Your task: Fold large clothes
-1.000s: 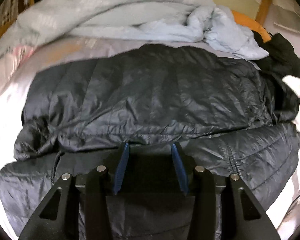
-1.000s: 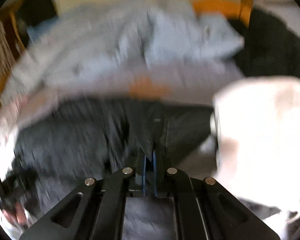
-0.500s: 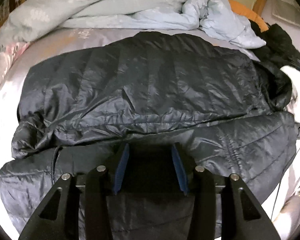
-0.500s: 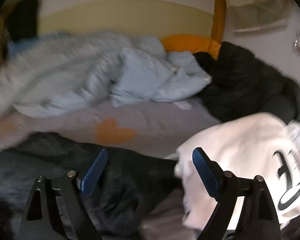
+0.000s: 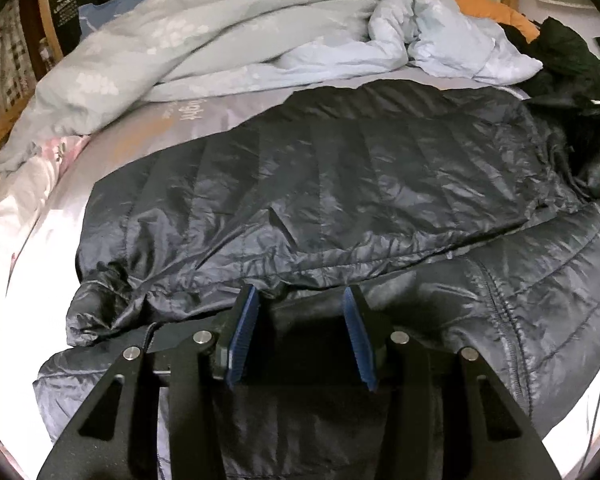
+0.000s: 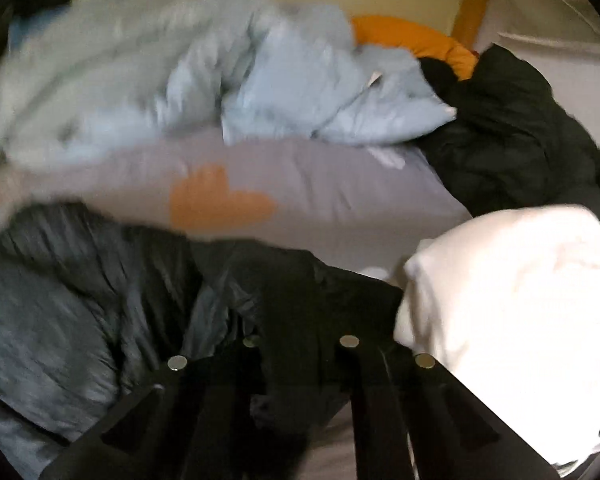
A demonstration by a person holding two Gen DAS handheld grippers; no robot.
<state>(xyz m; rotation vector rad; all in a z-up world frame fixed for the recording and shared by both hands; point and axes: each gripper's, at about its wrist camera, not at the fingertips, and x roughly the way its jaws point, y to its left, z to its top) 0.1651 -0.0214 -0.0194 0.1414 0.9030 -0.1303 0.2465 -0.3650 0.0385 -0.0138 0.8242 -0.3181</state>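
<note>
We see jacket (image 5: 340,184) mid-frame on bed (image 5: 28,240): light, puffy, slick. Left tool (image 5: 302,340) half-spread, pinching nothing; right tool (image 6: 300,344) just closing, fabric covering fingers. Grip hem seam.

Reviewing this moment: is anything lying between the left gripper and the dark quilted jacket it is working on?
Nothing visible does. The left gripper sits directly over the dark quilted jacket, its blue pads apart with jacket fabric right at their tips. The light blue duvet lies bunched behind the jacket, clear of the gripper.
</note>
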